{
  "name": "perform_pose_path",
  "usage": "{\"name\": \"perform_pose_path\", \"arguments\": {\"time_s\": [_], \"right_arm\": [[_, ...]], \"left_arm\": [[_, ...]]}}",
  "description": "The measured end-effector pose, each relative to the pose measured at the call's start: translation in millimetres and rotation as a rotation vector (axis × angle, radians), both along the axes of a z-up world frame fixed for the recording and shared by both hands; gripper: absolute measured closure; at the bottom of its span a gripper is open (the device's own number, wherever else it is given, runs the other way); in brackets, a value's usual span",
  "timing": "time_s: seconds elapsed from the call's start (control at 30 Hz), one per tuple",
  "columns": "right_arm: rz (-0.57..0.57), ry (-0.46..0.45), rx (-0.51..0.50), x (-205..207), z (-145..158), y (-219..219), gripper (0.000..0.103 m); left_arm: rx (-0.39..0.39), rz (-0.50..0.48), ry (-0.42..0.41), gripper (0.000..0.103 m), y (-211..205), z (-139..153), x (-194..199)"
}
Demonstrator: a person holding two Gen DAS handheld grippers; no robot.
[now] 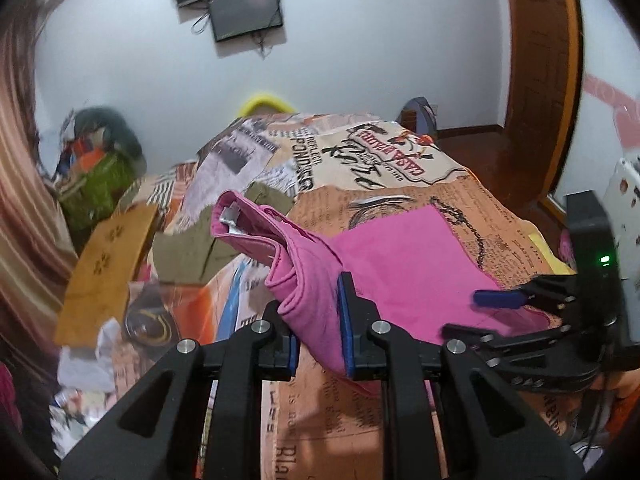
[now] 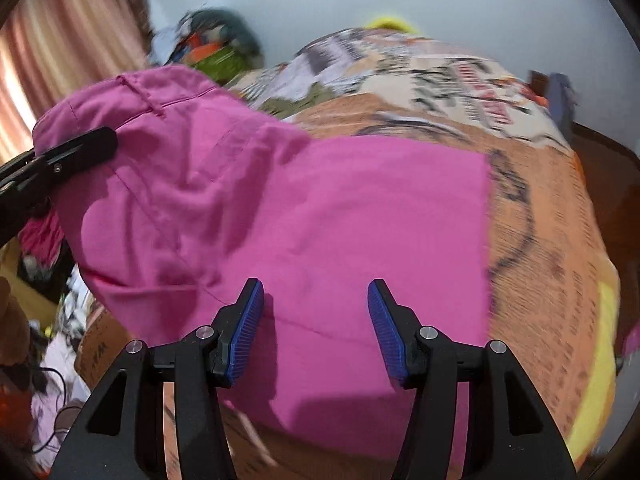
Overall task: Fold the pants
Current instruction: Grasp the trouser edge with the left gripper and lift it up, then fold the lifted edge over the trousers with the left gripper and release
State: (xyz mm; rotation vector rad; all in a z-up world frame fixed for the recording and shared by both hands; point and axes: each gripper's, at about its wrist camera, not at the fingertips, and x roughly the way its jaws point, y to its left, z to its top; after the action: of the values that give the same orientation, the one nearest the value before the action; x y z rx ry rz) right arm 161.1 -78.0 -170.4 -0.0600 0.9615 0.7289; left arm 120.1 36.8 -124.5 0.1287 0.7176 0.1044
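A: Our left gripper (image 1: 318, 316) is closed on a bunched fold of the pants (image 1: 400, 264), the pink cloth pinched between its blue pads and lifted off the bed (image 1: 460, 188).

B: And the right gripper (image 2: 316, 332)?

A: Wide apart, holding nothing. In its own view both pads hang over the flat part of the pants, with pink cloth showing in the gap. We cannot tell whether the tips touch the fabric.

B: Where do the pants lie, then?

A: Across the near part of the bed, on the printed cover. The right portion lies flat, its far edge straight; the left portion rises in folds up to our left grip, and the waistband (image 1: 240, 220) stands up beyond it.

B: So we judge that we are mid-fold, carrying the raised part over the flat part?

A: That seems likely. To do it well, we keep the left grip firm and carry the cloth low, so the raised layer lands without trapping air or creases.

B: The right gripper's part?

A: It probably pins the flat layer, or takes the near edge so both corners travel together. With one corner lifted alone, the fold may come out skewed.

B: The risk?

A: The bunched cloth slipping from the pads, or the lower layer dragging along the cover.
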Motion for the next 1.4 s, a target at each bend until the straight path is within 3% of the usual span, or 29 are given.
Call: {"name": "perform_pose_path", "arguments": {"time_s": [0.13, 0.23, 0.47, 0.7, 0.93, 1.2, 1.4], "right_arm": [[-0.071, -0.025, -0.05, -1.9, -5.1, -29.4, 0.051], [-0.078, 0.012, -0.054, -1.0, -16.3, -40.5, 0.051], [-0.099, 0.055, 0.036, 1.2, -24.1, -49.2, 0.051], [-0.158, -0.003, 0.073, -0.9, -5.3, -82.6, 0.051], [-0.245, 0.014, 0.063, 2.5, -9.3, -117.9, 0.051], [-0.218, 0.07, 0.006, -7.4, -36.8, -114.3, 0.051], [-0.219, 0.077, 0.013, -7.4, -38.7, -116.3, 0.051]], "left_arm": [[0.008, -0.038, -0.007, 0.087, -17.0, 7.2, 8.3], [-0.016, -0.061, -0.009, 0.088, -27.7, 10.2, 11.8], [-0.034, -0.116, 0.012, 0.089, -58.8, 7.9, 27.4], [-0.032, -0.163, 0.041, 0.089, -82.3, 2.9, 39.6], [-0.051, -0.224, 0.093, 0.089, -109.3, -11.7, 51.9], [-0.071, -0.263, 0.178, 0.089, -134.2, -40.3, 65.8], [-0.112, -0.283, 0.273, 0.089, -142.8, -66.4, 80.1]]}}
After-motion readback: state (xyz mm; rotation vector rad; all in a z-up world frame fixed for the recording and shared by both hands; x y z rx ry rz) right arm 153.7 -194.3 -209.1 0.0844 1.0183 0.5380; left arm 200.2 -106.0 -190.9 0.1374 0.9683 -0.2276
